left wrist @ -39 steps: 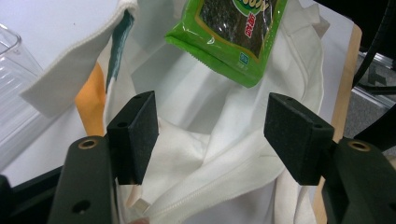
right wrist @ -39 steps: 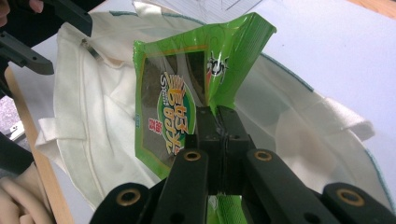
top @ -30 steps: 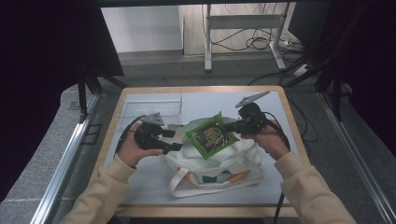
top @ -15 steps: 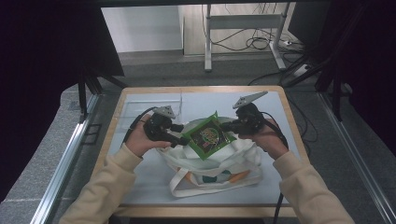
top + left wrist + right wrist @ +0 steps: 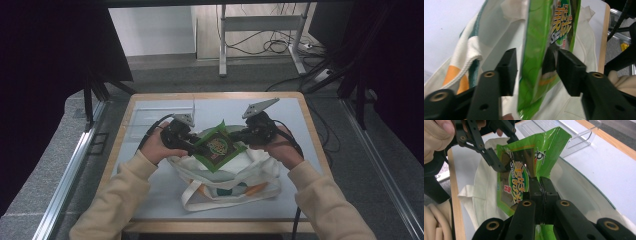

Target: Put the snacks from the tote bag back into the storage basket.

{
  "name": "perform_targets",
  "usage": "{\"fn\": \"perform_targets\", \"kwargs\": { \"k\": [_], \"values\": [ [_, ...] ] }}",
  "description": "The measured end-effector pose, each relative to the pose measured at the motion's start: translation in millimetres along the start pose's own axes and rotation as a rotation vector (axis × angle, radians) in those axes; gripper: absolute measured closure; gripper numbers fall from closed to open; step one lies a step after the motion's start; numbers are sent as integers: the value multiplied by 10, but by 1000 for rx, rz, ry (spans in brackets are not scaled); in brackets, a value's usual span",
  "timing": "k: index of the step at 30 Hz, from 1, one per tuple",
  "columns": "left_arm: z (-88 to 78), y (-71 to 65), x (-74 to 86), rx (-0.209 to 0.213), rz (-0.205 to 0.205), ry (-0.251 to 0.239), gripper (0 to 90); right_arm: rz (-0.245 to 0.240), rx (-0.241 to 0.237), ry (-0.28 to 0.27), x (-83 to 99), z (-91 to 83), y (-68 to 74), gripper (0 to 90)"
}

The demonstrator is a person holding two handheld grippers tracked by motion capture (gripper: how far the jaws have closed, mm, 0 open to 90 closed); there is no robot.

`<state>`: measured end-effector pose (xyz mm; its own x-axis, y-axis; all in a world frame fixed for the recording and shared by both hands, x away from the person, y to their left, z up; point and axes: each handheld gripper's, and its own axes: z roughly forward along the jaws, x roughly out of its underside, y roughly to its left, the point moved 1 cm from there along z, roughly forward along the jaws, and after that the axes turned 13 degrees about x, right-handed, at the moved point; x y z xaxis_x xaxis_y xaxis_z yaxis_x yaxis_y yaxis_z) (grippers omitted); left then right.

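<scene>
The right tongs (image 5: pixel 541 185) are clenched flat on one edge of the glossy green foil snack packet (image 5: pixel 524 170), holding it up over the mouth of the white cloth tote bag with orange and green print (image 5: pixel 235 177). Across from them, the left tongs (image 5: pixel 535 68) straddle the packet's opposite edge. Their jaws have just been closing on it, but a gap shows on both sides, so they are not yet gripping.

The packet looks light and puffy, with slick, crinkly film that bends easily. I judge that a hold on the flat sealed edge is surest, because the bulging middle would slip or crush what is inside. The bag beneath the tongs is limp and will sag shut unless its rim is spread.

Beyond the tongs, a clear plastic tray (image 5: pixel 576 135) sits on the pale worktop (image 5: pixel 300 115).
</scene>
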<state>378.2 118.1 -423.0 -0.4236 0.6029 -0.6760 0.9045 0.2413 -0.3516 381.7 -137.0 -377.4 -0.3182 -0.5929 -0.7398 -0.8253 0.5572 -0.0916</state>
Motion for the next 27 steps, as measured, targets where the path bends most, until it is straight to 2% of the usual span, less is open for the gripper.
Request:
{"fn": "perform_targets", "kwargs": {
  "k": [4,12,21,24,27],
  "values": [
    [-3,9,19,-3,-8,10,598,-23,7,2,-29,28,26,881],
    [-33,-32,44,63,-11,-7,681,-34,7,-12,-18,8,13,870],
    [-33,-48,89,53,-15,-16,723,-17,-14,-11,22,43,-22,825],
    [-45,-44,120,49,-15,-18,723,6,-15,-20,31,54,-28,735],
    [-68,-42,159,46,-20,-34,723,46,29,-56,39,28,-36,564]
  ]
}}
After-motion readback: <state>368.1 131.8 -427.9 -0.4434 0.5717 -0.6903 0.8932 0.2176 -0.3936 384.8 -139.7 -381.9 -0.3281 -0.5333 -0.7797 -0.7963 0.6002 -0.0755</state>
